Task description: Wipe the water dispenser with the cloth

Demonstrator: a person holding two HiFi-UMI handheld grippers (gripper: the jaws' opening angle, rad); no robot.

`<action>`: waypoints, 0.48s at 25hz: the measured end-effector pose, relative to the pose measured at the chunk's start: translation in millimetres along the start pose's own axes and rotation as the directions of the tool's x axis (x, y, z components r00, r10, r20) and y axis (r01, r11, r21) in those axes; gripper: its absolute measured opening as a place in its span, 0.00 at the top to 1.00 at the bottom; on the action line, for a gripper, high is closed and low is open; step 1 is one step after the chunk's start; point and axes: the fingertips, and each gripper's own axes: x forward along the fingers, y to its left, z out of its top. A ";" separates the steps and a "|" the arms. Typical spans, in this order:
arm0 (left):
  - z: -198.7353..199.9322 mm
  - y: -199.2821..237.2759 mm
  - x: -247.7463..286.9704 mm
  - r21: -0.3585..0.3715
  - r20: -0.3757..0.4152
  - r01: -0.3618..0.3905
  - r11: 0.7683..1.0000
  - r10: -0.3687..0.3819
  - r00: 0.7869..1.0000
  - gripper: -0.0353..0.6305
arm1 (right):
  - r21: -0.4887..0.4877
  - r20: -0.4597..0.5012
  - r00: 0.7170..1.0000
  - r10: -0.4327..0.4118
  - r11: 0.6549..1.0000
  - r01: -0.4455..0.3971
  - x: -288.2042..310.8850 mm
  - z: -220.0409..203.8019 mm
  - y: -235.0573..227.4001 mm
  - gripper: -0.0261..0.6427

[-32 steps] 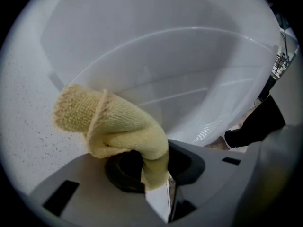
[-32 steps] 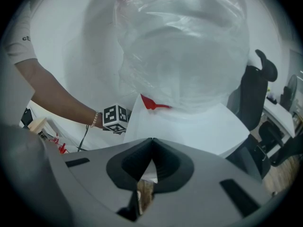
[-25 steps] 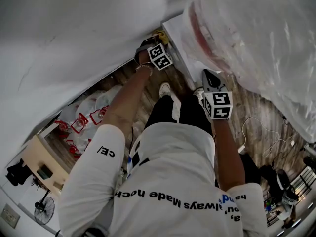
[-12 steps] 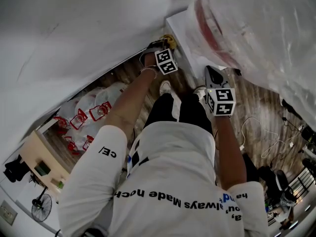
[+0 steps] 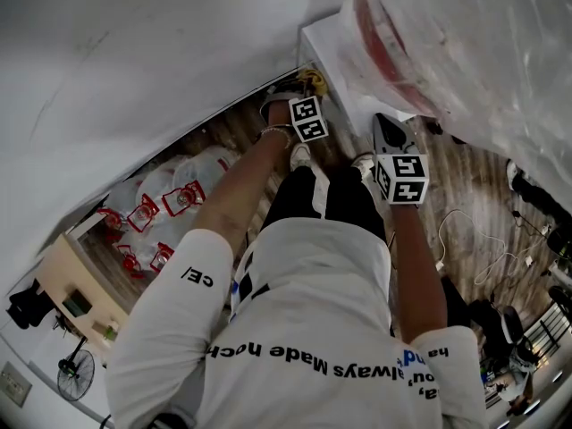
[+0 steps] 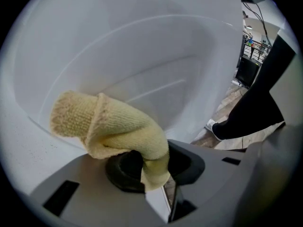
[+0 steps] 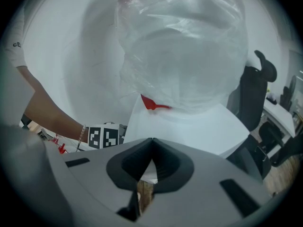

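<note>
Left tongs [image 6: 150,163], arm stretched forward, pinch the cloth [image 6: 113,126]; right tongs [image 7: 151,145], held nearer, are closed and empty.

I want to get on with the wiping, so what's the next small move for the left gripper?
Probably sweep the cloth along the white wall of the water dispenser. The left gripper is shut on the cloth, whose bunched free end sits close to that wall, so a short stroke should wipe it. The right gripper is shut and empty.
</note>
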 end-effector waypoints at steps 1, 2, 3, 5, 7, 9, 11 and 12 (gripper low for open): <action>1.2 -3.0 -0.5 0.006 0.002 0.003 1.000 -0.003 1.000 0.76 | 0.000 0.001 1.000 -0.001 1.000 0.001 -0.4 0.5 0.0 0.95; 2.7 -6.1 -1.3 0.012 0.004 0.007 1.000 -0.007 1.000 0.76 | 0.001 0.002 1.000 -0.001 1.000 0.001 -1.1 1.1 0.0 0.95; 4.2 -9.3 -2.1 0.017 0.005 0.011 1.000 -0.011 1.000 0.76 | 0.002 0.003 1.000 -0.002 1.000 0.002 -1.7 1.7 -0.1 0.95; 7.2 -16.6 -3.0 0.028 0.009 0.019 0.999 -0.019 1.000 0.76 | 0.005 0.006 1.000 -0.003 1.000 0.003 -2.5 2.3 -0.5 0.95; 9.4 -24.5 -2.7 0.034 0.012 0.028 0.999 -0.028 1.000 0.76 | 0.007 0.009 1.000 -0.005 1.000 0.005 -2.4 2.1 -1.2 0.95; 11.6 -32.1 -2.6 0.036 0.014 0.035 0.999 -0.035 0.999 0.76 | 0.011 0.012 1.000 -0.008 1.000 0.008 -2.4 1.7 -1.4 0.95; 13.2 -38.7 -3.6 0.034 0.014 0.039 0.999 -0.039 0.999 0.76 | 0.014 0.015 1.000 -0.010 1.000 0.010 -2.6 1.6 -0.8 0.95; 13.8 -41.3 -4.2 0.033 0.014 0.040 0.999 -0.040 0.999 0.76 | 0.015 0.016 1.000 -0.011 1.000 0.011 -2.6 1.7 -0.5 0.95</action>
